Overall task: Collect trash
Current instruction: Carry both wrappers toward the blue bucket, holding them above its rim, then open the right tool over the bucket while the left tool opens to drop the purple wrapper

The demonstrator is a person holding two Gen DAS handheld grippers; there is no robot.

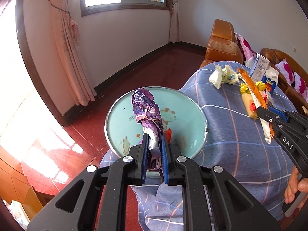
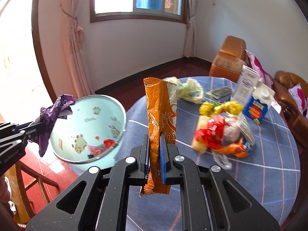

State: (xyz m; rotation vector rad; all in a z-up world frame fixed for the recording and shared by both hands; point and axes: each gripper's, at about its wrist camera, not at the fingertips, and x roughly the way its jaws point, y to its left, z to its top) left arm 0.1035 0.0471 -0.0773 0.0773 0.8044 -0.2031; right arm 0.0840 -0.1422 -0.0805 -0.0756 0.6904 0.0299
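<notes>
My left gripper [image 1: 155, 136] is shut on a crumpled purple wrapper [image 1: 146, 107] and holds it over the light green basin [image 1: 119, 115], which sits at the table's left edge with a red scrap [image 1: 168, 133] inside. My right gripper [image 2: 154, 136] is shut on a long orange snack wrapper [image 2: 156, 111] and holds it upright above the table, right of the basin [image 2: 86, 119]. The left gripper [image 2: 28, 130] with the purple wrapper [image 2: 52, 115] shows at the left of the right wrist view. The right gripper [image 1: 269, 115] shows at the right of the left wrist view.
The round table has a blue checked cloth [image 2: 250, 173]. On it lie a pale plastic bag [image 2: 190, 91], yellow wrappers [image 2: 221, 106], a red wrapper [image 2: 209, 134], a blue milk carton [image 2: 258, 107] and a white box [image 2: 245, 85]. Orange sofas [image 2: 229, 57] stand behind.
</notes>
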